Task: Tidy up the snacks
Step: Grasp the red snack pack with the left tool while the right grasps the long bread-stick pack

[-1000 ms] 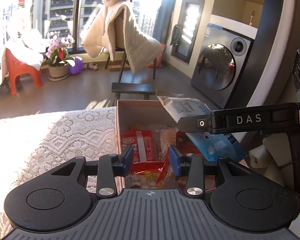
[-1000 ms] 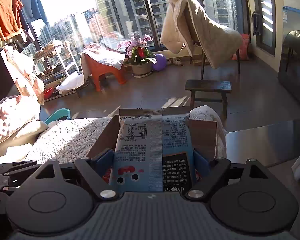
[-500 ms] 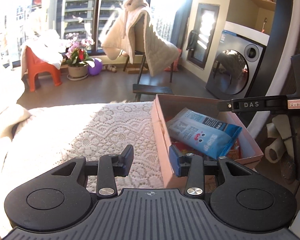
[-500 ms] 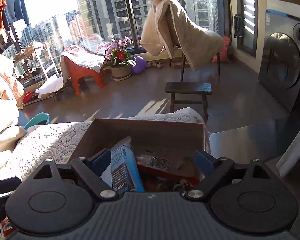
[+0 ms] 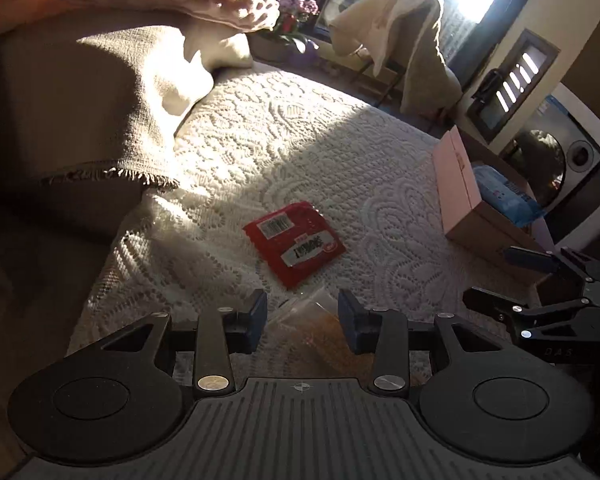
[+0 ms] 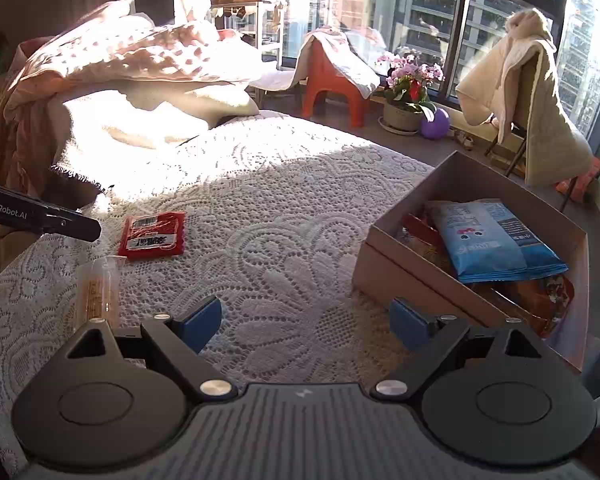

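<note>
Red snack packet (image 5: pixel 294 242) lies flat on the lace bedspread (image 5: pixel 284 148), ahead of the empty, parted left tongs (image 5: pixel 302 318); right tongs (image 6: pixel 305 322) gape wide. Pinch an edge, then carry it to the box (image 6: pixel 416 276).

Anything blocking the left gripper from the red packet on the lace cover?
Only the clear snack packet, lying right at the left gripper, between it and the red packet. Beyond that, just bare lace cover.

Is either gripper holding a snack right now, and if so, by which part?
Nothing is held. The right gripper is open over bare lace, its jaws having just been opening. The left gripper is open above the clear packet, not pressing it.
</note>
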`<state>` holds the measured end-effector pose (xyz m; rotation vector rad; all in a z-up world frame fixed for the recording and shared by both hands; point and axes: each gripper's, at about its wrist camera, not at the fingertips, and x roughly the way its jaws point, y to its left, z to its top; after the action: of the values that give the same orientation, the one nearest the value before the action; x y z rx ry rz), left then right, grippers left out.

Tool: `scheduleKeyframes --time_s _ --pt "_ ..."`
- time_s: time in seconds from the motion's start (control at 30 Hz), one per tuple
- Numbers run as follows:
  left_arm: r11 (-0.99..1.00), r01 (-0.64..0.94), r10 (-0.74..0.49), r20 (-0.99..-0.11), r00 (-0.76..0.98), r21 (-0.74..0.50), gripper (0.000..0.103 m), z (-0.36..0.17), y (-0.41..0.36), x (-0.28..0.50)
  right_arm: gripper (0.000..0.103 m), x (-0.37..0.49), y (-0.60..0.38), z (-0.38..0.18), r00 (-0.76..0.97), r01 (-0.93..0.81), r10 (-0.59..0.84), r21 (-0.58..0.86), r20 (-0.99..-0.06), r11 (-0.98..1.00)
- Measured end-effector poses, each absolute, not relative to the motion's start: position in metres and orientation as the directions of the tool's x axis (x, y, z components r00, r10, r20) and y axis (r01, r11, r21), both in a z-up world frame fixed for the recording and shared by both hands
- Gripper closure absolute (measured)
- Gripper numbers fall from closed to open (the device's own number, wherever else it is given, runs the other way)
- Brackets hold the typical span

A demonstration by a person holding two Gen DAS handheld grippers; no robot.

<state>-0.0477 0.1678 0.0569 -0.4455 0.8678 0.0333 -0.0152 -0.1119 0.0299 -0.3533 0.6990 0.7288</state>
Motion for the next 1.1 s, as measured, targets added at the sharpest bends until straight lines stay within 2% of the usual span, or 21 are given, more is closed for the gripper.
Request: scheduleKeyframes --time_s 0.07,0.23,0.3,0.37,0.43,0.57,0.7,0.93,1.0,1.07,1.1 --pt "0.909 -0.201 -0.149 -0.733 0.663 -0.366 0.060 0.060 0.168 -0.055 0.012 -0.023 -0.097 0.027 0.506 -0.735 0.499 -0.049 -0.703 0.677" --pt "0.899 -0.268 -0.059 -0.702 0.709 -0.346 0.060 0.052 0.178 -0.033 0.014 -0.057 -0.078 0.012 0.288 -0.830 0.630 0.140 -0.721 0.540" --pt "0.904 -0.272 -0.030 -0.684 0.729 -0.330 0.060 0.049 0.181 -0.019 0.027 -0.072 -0.064 0.000 0.292 -0.836 0.609 0.112 -0.738 0.537" --pt "0.920 -0.259 -0.002 -0.665 0.747 -0.294 0.060 0.045 0.179 -0.005 0.065 -0.077 -0.056 -0.010 0.274 -0.840 0.581 0.104 -0.767 0.533" --pt "0.933 -0.261 0.029 -0.670 0.742 -0.248 0.060 0.040 0.177 0.007 0.071 -0.079 -0.060 -0.012 0.268 -0.832 0.581 0.119 -0.769 0.542" --pt "0.937 -0.267 0.036 -0.699 0.714 -0.225 0.060 0.024 0.178 0.019 0.072 -0.066 -0.091 -0.005 0.337 -0.777 0.559 0.111 -0.757 0.619" --pt "0.944 -0.225 -0.012 -0.702 0.712 -0.244 0.061 0.016 0.168 0.022 0.072 -0.037 -0.139 -0.007 0.456 -0.647 0.467 0.079 -0.758 0.759" --pt "0.969 0.030 -0.202 -0.720 0.664 -0.245 0.061 0.018 0.107 0.023 0.070 -0.022 -0.191 -0.015 0.582 -0.509 0.356 0.014 -0.731 0.861" --pt "0.968 0.113 -0.243 -0.717 0.653 -0.225 0.061 0.022 0.086 0.019 0.061 -0.023 -0.196 -0.018 0.597 -0.499 0.356 0.014 -0.719 0.866" --pt "0.976 0.159 -0.217 -0.712 0.667 -0.148 0.060 0.027 0.069 0.013 0.040 -0.025 -0.199 -0.024 0.622 -0.477 0.334 -0.005 -0.708 0.879" --pt "0.982 0.171 -0.179 -0.711 0.680 -0.084 0.060 0.030 0.058 0.011 0.037 -0.026 -0.200 -0.028 0.633 -0.470 0.324 -0.016 -0.703 0.883"
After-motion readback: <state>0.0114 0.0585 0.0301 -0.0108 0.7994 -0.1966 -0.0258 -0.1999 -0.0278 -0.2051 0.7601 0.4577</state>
